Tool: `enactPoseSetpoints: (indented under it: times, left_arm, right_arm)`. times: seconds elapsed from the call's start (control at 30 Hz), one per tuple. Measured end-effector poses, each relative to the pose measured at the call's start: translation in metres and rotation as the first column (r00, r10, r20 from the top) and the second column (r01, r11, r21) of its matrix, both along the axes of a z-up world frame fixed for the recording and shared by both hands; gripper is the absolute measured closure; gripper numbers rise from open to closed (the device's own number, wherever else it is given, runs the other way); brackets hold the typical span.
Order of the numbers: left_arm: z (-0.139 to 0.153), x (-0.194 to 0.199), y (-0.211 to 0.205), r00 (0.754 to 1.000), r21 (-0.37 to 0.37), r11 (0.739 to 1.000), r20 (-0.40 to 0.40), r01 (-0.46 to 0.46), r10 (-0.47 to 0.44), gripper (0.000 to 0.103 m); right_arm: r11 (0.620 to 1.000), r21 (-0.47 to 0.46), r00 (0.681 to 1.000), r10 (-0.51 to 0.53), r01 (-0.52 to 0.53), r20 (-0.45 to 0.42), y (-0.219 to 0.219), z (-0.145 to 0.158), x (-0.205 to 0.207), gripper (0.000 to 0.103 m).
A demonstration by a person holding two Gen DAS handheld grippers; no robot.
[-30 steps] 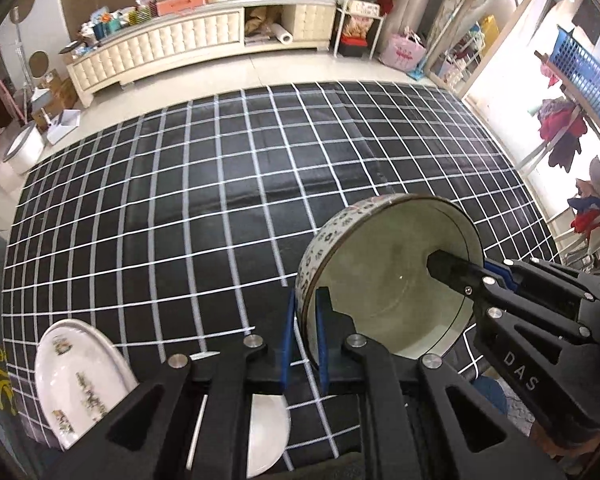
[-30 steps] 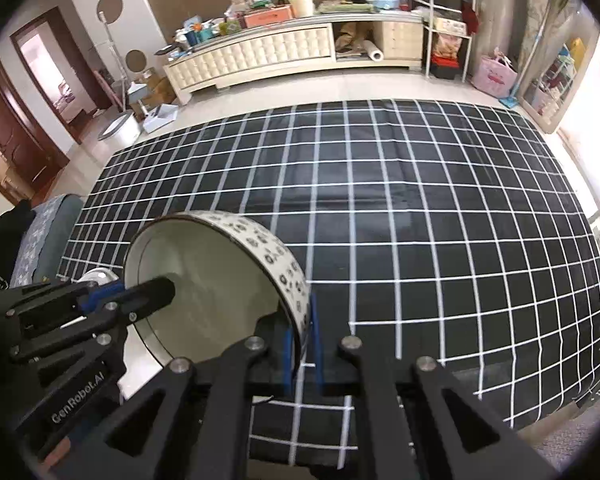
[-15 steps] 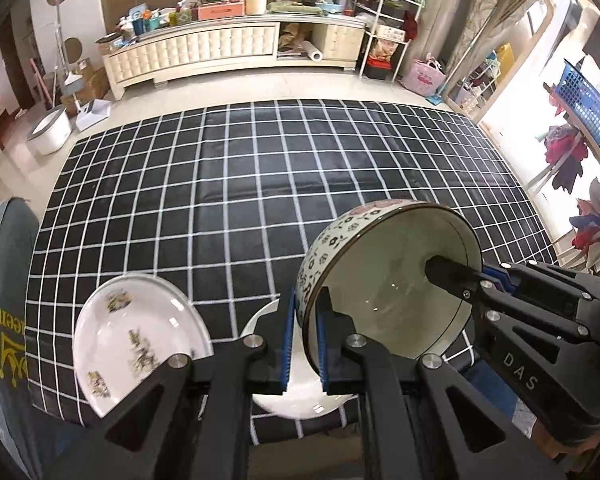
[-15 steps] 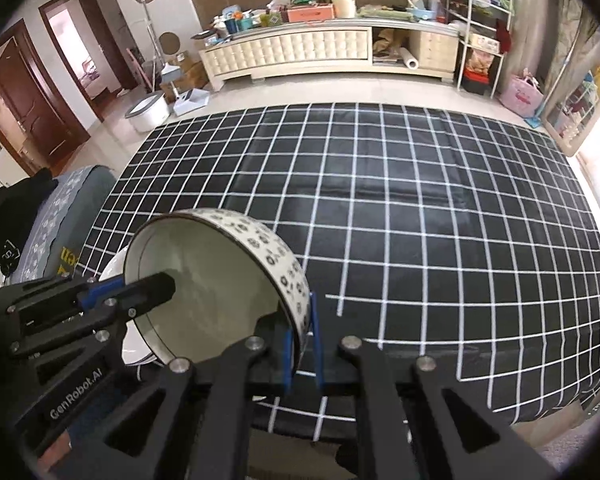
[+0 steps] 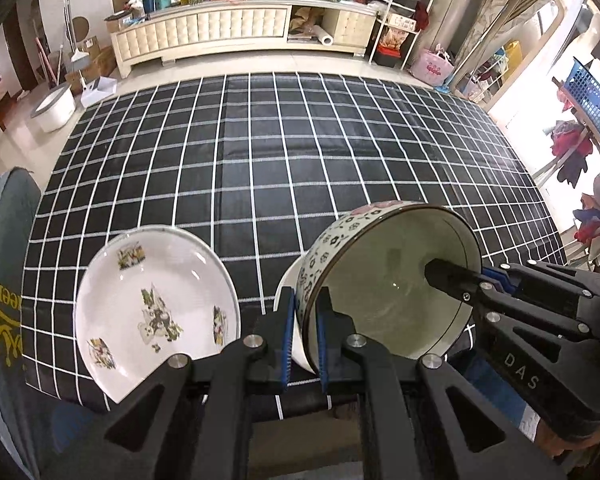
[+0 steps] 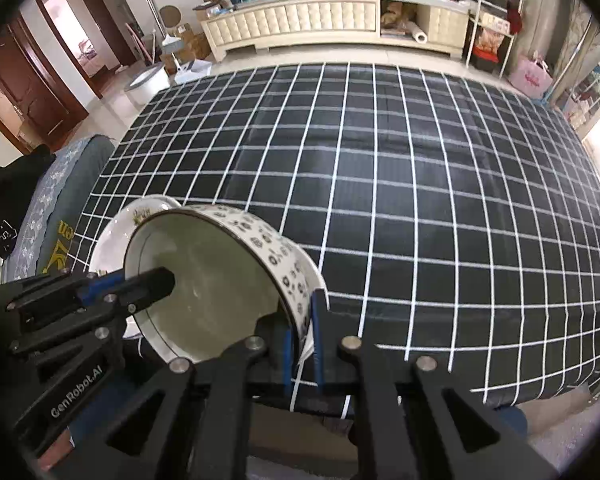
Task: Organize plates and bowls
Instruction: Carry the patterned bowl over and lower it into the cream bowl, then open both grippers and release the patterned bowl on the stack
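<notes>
bowl point(image 5: 384, 280) held tilted over table's near edge | left gripper point(image 5: 303, 334) and right gripper point(image 6: 302, 338) each clamped on opposite rim walls | white dish point(image 5: 290, 312) just beneath, plate point(image 5: 152, 304) alongside | advice: level bowl, lower both hands evenly, release together

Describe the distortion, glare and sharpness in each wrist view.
Left wrist: fisheye bows the black checked tablecloth's white lines; window glare whitens the right edge; the flower-patterned white plate stays sharp. Right wrist: same bowing, dark vignetted corners, the patterned ceramic bowl sharp.
</notes>
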State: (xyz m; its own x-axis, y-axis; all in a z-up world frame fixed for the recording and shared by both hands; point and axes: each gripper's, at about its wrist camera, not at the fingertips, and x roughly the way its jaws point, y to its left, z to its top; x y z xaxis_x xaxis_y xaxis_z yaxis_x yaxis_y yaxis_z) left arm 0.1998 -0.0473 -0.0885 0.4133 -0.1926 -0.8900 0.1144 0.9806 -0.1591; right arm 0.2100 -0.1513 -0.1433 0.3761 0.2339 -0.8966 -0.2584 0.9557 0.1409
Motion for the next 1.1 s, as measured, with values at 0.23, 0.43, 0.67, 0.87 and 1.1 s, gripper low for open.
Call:
enactPoseSetpoints:
  times: [0.23,0.43,0.67,0.87,1.1]
  left_arm:
    - [-0.025,-0.003,0.006,0.999,-0.012,1.0,-0.045,-0.007,0.006,0.094]
    - [-0.04,0.0,0.011,0.997,-0.016,1.0,-0.071,-0.014,0.013,0.094]
    - [-0.048,0.003,0.011,0.997,-0.019,1.0,-0.083,-0.006,0.004,0.094]
    - [-0.048,0.004,0.008,0.996,-0.015,1.0,-0.087,-0.007,0.006,0.094]
    - [-0.047,0.004,0.009,0.996,-0.017,1.0,-0.089,-0.007,0.005,0.094]
  right_arm:
    - [1.0,-0.011,0.999,0.001,-0.002,-0.047,0.006,-0.015,0.004,0.091]
    - [1.0,-0.019,0.997,0.003,-0.005,-0.074,0.008,-0.022,0.01,0.091]
    - [1.0,-0.028,0.996,-0.001,-0.001,-0.087,0.007,-0.027,0.013,0.091]
    - [0.997,-0.076,0.997,0.009,-0.015,-0.078,0.015,-0.027,0.013,0.091]
    - [0.996,-0.089,0.996,0.008,-0.016,-0.088,0.016,-0.028,0.015,0.091]
